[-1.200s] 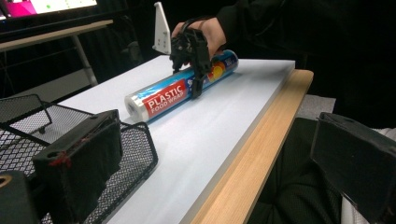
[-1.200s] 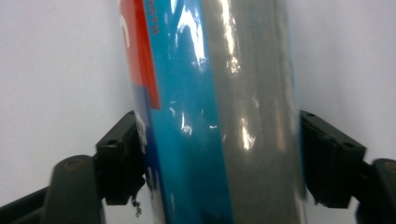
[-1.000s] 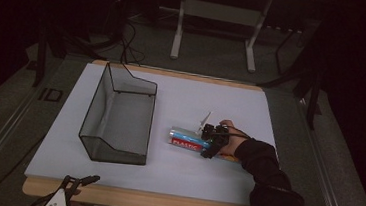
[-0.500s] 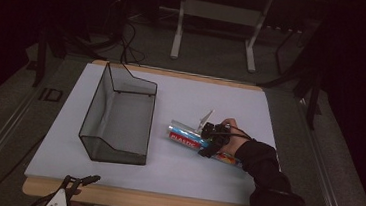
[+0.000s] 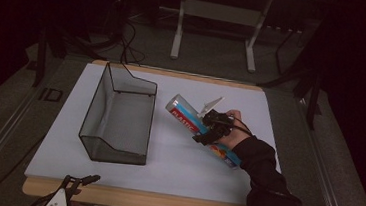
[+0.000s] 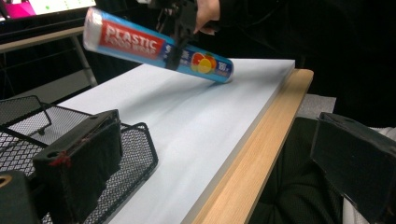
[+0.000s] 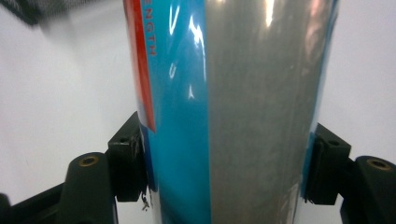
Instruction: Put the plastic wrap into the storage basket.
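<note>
A blue and red roll of plastic food wrap is held at its middle by my right gripper, which is shut on it. The roll slants: its silver-capped end points up toward the basket, and its other end rests low by the person's sleeve. In the left gripper view the roll hangs tilted above the white surface, with the right gripper clamped over it. Both pads press the roll from either side. My left gripper stays open at the table's front edge, jaws wide apart.
A black wire mesh basket stands on the left half of the white table top, open side up, and its corner lies close to my left jaw. A wooden front edge borders the table. A desk frame and cables lie on the floor behind.
The roll lay flat on the table a second ago. The right gripper has lifted and swung it, so its silver end now rises toward the back left.
</note>
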